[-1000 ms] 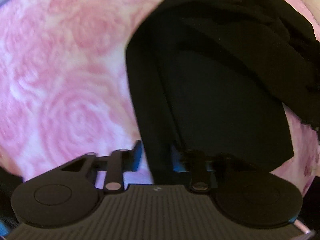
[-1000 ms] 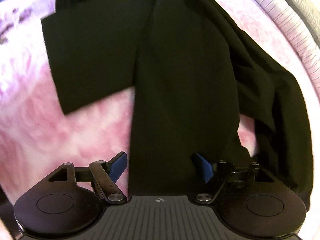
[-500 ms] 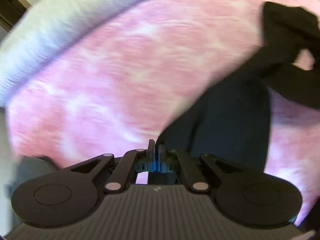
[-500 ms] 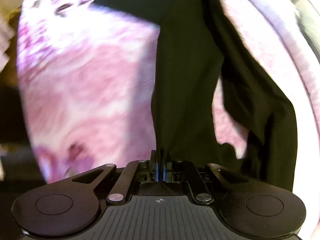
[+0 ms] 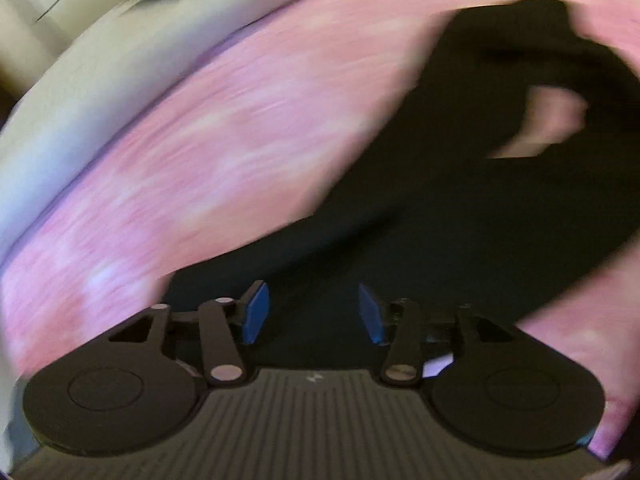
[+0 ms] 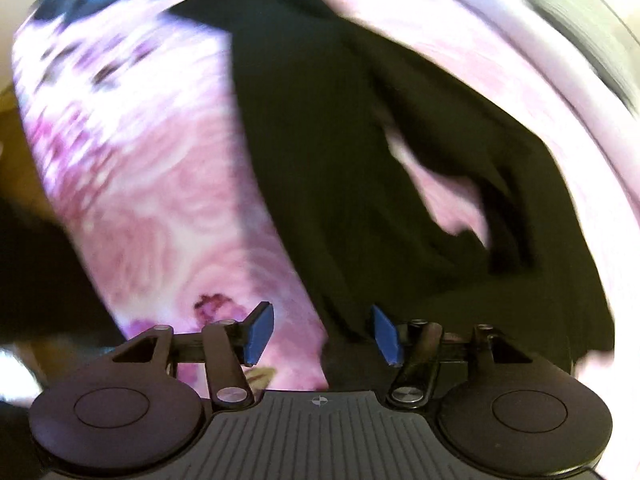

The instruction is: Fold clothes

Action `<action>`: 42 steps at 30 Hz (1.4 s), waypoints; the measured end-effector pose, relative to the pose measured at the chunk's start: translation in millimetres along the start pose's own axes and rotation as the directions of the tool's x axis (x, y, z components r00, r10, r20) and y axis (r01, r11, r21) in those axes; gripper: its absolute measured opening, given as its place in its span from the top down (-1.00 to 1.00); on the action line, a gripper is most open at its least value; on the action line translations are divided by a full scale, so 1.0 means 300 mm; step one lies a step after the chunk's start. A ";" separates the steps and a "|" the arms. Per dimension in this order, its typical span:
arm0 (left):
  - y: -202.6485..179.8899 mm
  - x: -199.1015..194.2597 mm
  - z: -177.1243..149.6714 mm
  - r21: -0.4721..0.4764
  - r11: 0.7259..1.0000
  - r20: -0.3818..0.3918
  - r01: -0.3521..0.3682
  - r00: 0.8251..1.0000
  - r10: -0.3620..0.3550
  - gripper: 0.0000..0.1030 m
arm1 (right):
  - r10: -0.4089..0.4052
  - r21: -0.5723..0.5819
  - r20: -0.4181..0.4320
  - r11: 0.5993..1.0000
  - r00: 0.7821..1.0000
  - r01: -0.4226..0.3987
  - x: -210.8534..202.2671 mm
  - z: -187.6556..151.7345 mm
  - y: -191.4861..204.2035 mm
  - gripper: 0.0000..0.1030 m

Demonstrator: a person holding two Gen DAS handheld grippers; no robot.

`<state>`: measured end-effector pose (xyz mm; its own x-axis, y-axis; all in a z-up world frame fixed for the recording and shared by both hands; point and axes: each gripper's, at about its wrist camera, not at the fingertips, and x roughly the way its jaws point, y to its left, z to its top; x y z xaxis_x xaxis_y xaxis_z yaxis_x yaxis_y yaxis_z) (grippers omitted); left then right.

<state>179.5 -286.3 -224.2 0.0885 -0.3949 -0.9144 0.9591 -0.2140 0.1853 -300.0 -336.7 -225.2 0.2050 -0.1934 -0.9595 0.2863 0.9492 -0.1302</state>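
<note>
A: Black soft fabric garment (image 5: 460,216), one item, crumpled in loose folds on the pink rose-patterned bed cover (image 5: 224,148). Half a second back both grippers were clamped on its edge and lifting it; now neither is

B: Left gripper (image 5: 308,312), state?

A: Blue pads (image 5: 256,312) apart, jaws opening, nothing pressed between them. Dark cloth lies beneath the gap, not pinched. View is smeared with motion

B: Right gripper (image 6: 320,330)?

A: Same entry. Blue pads (image 6: 260,332) apart and opening, garment (image 6: 340,160) running up the frame from just under the right-hand pad, free of both. A second ago that view showed the cloth spread flat and wide; it now reads as a narrower strip with a bunched flap on its right side and a patch of cover (image 6: 152,200) showing through

B: Meaning for the fold?

A: Judged as a release right after carrying an edge over: one fold laid down, grips let go. Result looks untidy, the far end of the cloth twisted with a gap in it

B: Remaining?

A: Likely smoothing the bunched part, then a further fold. Pale quilted bedding (image 5: 92,80) sits at the cover's far edge, apart from the garment

B: Risk?

A: Limp cloth may slump out of its fold once released
</note>
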 end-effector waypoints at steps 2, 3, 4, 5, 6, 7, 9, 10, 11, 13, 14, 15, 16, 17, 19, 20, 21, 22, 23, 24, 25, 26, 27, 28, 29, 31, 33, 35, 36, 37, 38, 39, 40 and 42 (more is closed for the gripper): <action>-0.183 -0.040 -0.074 0.115 0.991 0.051 0.068 0.996 -0.074 -0.11 | -0.036 0.179 -0.013 0.983 0.999 0.038 -0.013 -0.063 -0.085 -0.15; -0.252 -0.062 -0.155 0.183 0.979 0.074 0.087 0.992 -0.102 -0.14 | -0.053 0.266 -0.022 0.962 0.998 0.057 -0.020 -0.095 -0.127 -0.16; -0.314 -0.086 -0.216 0.239 0.967 0.098 0.089 0.988 -0.116 -0.21 | -0.068 0.357 -0.032 0.931 0.997 0.075 -0.026 -0.133 -0.175 -0.16; -0.384 -0.089 -0.216 0.275 0.956 0.109 0.102 0.985 -0.136 -0.21 | -0.075 0.472 -0.042 0.877 0.996 0.086 -0.025 -0.198 -0.246 -0.17; -0.455 -0.092 -0.216 0.310 0.944 0.120 0.114 0.980 -0.157 -0.21 | -0.081 0.579 -0.051 0.810 0.995 0.096 -0.025 -0.264 -0.317 -0.17; -0.521 -0.095 -0.217 0.345 0.931 0.129 0.123 0.976 -0.177 -0.22 | -0.084 0.680 -0.053 0.727 0.995 0.098 -0.024 -0.339 -0.388 -0.17; -0.577 -0.095 -0.217 0.412 0.904 0.144 0.118 0.971 -0.193 -0.23 | -0.071 0.842 -0.035 0.535 0.997 0.067 -0.011 -0.504 -0.521 -0.19; -0.606 -0.093 -0.210 0.453 0.885 0.145 0.110 0.970 -0.195 -0.24 | -0.050 0.889 -0.017 0.456 0.999 0.038 0.005 -0.579 -0.572 -0.20; -0.643 -0.092 -0.198 0.497 0.863 0.142 0.093 0.972 -0.187 -0.26 | -0.031 0.925 0.004 0.379 1.000 0.008 0.020 -0.651 -0.619 -0.26; -0.721 -0.063 -0.175 0.583 0.811 0.132 0.047 0.980 -0.152 -0.27 | 0.010 0.954 0.051 0.294 0.999 -0.052 0.061 -0.768 -0.682 -0.30; -0.765 -0.046 -0.166 0.618 0.786 0.127 0.018 0.984 -0.123 -0.27 | 0.040 0.960 0.100 0.258 0.994 -0.107 0.087 -0.825 -0.706 -0.30; -0.791 -0.017 -0.150 0.638 0.770 0.113 -0.005 0.990 -0.088 -0.26 | 0.068 0.962 0.153 0.217 0.986 -0.164 0.113 -0.879 -0.729 -0.30; -0.821 0.010 -0.134 0.652 0.757 0.094 -0.024 0.994 -0.050 -0.23 | 0.094 0.959 0.223 0.155 0.970 -0.236 0.134 -0.922 -0.744 -0.30; -0.839 0.045 -0.124 0.663 0.748 0.071 -0.045 0.998 -0.003 -0.10 | 0.115 0.948 0.292 0.094 0.949 -0.303 0.156 -0.961 -0.757 -0.30; -0.859 0.098 -0.099 0.666 0.743 0.008 -0.056 0.998 0.069 0.24 | 0.134 0.909 0.413 -0.001 0.901 -0.417 0.193 -1.005 -0.769 -0.30; -0.856 0.109 -0.083 0.648 0.761 -0.024 -0.043 0.997 0.078 0.58 | 0.139 0.885 0.464 -0.043 0.875 -0.463 0.209 -1.025 -0.778 -0.16; -0.852 0.120 -0.067 0.628 0.778 -0.057 -0.031 0.995 0.086 0.76 | 0.146 0.879 0.476 -0.053 0.867 -0.474 0.208 -1.034 -0.803 0.51; -0.849 0.130 -0.052 0.608 0.793 -0.089 -0.020 0.992 0.093 0.94 | 0.153 0.872 0.488 -0.064 0.859 -0.485 0.207 -1.043 -0.828 0.77; -0.841 0.128 -0.043 0.598 0.801 -0.112 -0.012 0.989 0.099 0.95 | 0.160 0.866 0.500 -0.074 0.851 -0.495 0.206 -1.052 -0.853 0.84; -0.835 0.120 -0.029 0.581 0.814 -0.132 0.004 0.987 0.089 0.96 | 0.166 0.860 0.510 -0.079 0.844 -0.505 0.202 -1.061 -0.880 0.86; -0.830 0.111 -0.014 0.563 0.826 -0.151 0.021 0.986 0.078 0.96 | 0.163 0.857 0.513 -0.052 0.842 -0.512 0.174 -1.069 -0.918 0.87; -0.827 0.088 0.006 0.541 0.840 -0.157 0.040 0.986 0.054 0.96 | 0.154 0.850 0.522 -0.016 0.839 -0.526 0.127 -1.086 -0.962 0.88; -0.826 0.065 0.026 0.520 0.852 -0.163 0.061 0.986 0.029 0.96 | 0.144 0.844 0.529 0.015 0.836 -0.537 0.076 -1.106 -1.005 0.90; -0.840 0.032 0.044 0.517 0.851 -0.162 0.091 0.987 -0.007 0.97 | 0.136 0.838 0.532 0.056 0.836 -0.542 0.026 -1.123 -1.050 0.90; -0.854 0.000 0.061 0.514 0.849 -0.161 0.121 0.986 -0.043 0.97 | 0.135 0.839 0.516 0.116 0.846 -0.531 -0.022 -1.133 -1.091 0.91; -0.899 -0.049 0.086 0.518 0.836 -0.168 0.182 0.980 -0.110 0.97 | 0.130 0.834 0.482 0.236 0.867 -0.499 -0.113 -1.154 -1.169 0.91; -0.955 -0.061 0.100 0.526 0.819 -0.183 0.229 0.971 -0.154 0.95 | 0.129 0.835 0.404 0.352 0.906 -0.423 -0.156 -1.165 -1.214 0.90; -0.998 -0.030 0.102 0.512 0.824 -0.202 0.242 0.966 -0.159 0.83 | 0.135 0.840 0.323 0.416 0.937 -0.349 -0.143 -1.178 -1.227 0.90; -1.005 -0.016 0.099 0.499 0.830 -0.214 0.249 0.964 -0.160 0.78 | 0.142 0.846 0.304 0.414 0.942 -0.336 -0.127 -1.185 -1.226 0.89; -1.001 -0.011 0.098 0.479 0.838 -0.223 0.262 0.959 -0.173 0.67 | 0.151 0.853 0.291 0.406 0.945 -0.328 -0.110 -1.187 -1.222 0.88; -0.994 -0.007 0.096 0.456 0.846 -0.229 0.276 0.955 -0.188 0.61 | 0.154 0.859 0.274 0.406 0.949 -0.313 -0.101 -1.181 -1.218 0.87; -0.965 -0.023 0.094 0.424 0.857 -0.223 0.295 0.951 -0.217 0.57 | 0.156 0.864 0.256 0.405 0.954 -0.299 -0.093 -1.175 -1.213 0.81; -0.935 -0.039 0.092 0.391 0.866 -0.215 0.313 0.945 -0.246 0.46 | 0.159 0.869 0.239 0.405 0.958 -0.284 -0.084 -1.169 -1.208 0.70; -0.874 -0.070 0.085 0.323 0.879 -0.194 0.352 0.933 -0.302 0.35 | 0.146 0.877 0.197 0.415 0.970 -0.241 -0.083 -1.148 -1.209 0.31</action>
<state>-80.8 -244.7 -244.4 -0.1547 -0.1302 -0.9793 0.7870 -0.6155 -0.0425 -731.2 -590.7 -240.1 0.4248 -0.0981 -0.9000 0.8907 0.2233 0.3960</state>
